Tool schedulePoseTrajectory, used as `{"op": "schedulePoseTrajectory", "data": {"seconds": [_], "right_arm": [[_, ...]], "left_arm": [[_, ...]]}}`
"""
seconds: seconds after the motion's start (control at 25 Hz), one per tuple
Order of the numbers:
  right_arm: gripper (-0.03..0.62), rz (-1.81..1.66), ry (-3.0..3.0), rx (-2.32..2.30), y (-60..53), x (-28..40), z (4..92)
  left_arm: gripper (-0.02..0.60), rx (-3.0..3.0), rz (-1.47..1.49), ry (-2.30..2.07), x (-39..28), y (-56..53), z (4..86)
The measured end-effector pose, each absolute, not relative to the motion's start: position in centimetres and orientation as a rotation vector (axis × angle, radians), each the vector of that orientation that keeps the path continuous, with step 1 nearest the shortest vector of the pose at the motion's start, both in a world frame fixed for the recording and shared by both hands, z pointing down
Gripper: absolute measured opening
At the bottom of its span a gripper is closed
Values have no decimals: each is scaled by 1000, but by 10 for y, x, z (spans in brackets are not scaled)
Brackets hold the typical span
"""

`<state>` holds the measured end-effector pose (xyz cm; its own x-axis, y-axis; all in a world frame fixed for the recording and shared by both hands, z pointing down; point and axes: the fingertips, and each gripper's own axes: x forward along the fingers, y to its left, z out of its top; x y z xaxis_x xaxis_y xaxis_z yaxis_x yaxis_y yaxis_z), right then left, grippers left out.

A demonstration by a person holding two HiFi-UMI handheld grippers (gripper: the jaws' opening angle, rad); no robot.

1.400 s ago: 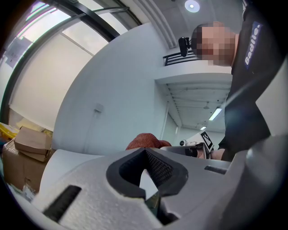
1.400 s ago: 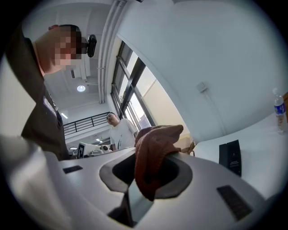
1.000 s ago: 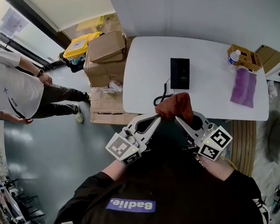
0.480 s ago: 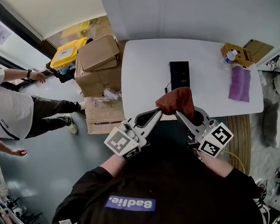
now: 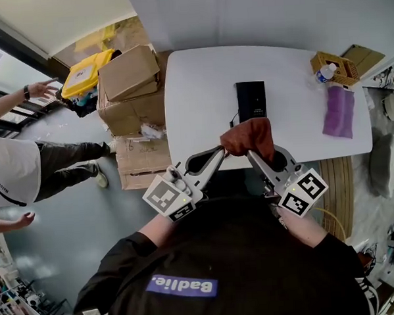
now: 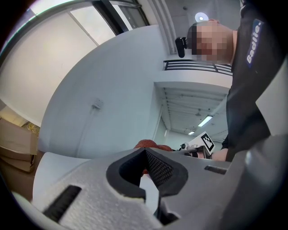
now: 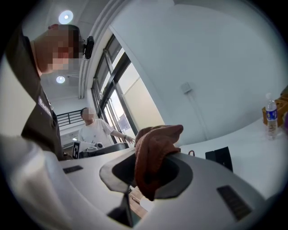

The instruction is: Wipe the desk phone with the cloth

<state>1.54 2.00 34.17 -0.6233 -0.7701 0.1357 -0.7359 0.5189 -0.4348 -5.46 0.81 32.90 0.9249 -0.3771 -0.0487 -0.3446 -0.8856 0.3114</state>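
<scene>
Both grippers are raised in front of the body, over the near edge of the table (image 5: 193, 88). They share one rust-brown cloth (image 5: 250, 135).

- The right gripper (image 5: 251, 154) has its fingers clenched on the cloth. A thick fold bulges up out of the grip and flops toward 12 o'clock.
- The left gripper (image 5: 221, 149) has its fingers closed too. As far as we can make out, they pinch a thin edge of the same cloth at its 9 o'clock side, with a sliver of red showing between the pads.
- The desk phone (image 5: 251, 99) lies flat on the table at 12 o'clock from the cloth, apart from it. Its cord trails toward the near edge.
- A purple cloth (image 5: 339, 111) lies at 2 o'clock. Beyond it stands a basket (image 5: 343, 75) with a bottle (image 5: 323, 75).

We judge the step in hand to be readying the cloth, with no wiping begun. To do it well, we would:

- Leave a broad, loose pad hanging below the right fingers, so that fabric meets the phone rather than the hard tips.
- Let the left fingers release once the bunch is set, then steady the phone body at its 9 o'clock edge, since it looks light and likely to slide.
- Stroke from 12 toward 6 o'clock, keeping clear of the cord.
</scene>
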Motion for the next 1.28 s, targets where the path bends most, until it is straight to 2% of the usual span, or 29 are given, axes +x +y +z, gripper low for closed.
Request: {"op": "schedulePoseTrajectory", "data": {"seconds": [0.56, 1.28], "right_arm": [[94, -807, 2751, -1235, -97, 83, 396], [94, -1024, 2845, -1245, -202, 101, 525]], "left_arm": [[6, 2723, -126, -728, 2, -64, 347], [6, 2584, -72, -939, 15, -116, 384]]}}
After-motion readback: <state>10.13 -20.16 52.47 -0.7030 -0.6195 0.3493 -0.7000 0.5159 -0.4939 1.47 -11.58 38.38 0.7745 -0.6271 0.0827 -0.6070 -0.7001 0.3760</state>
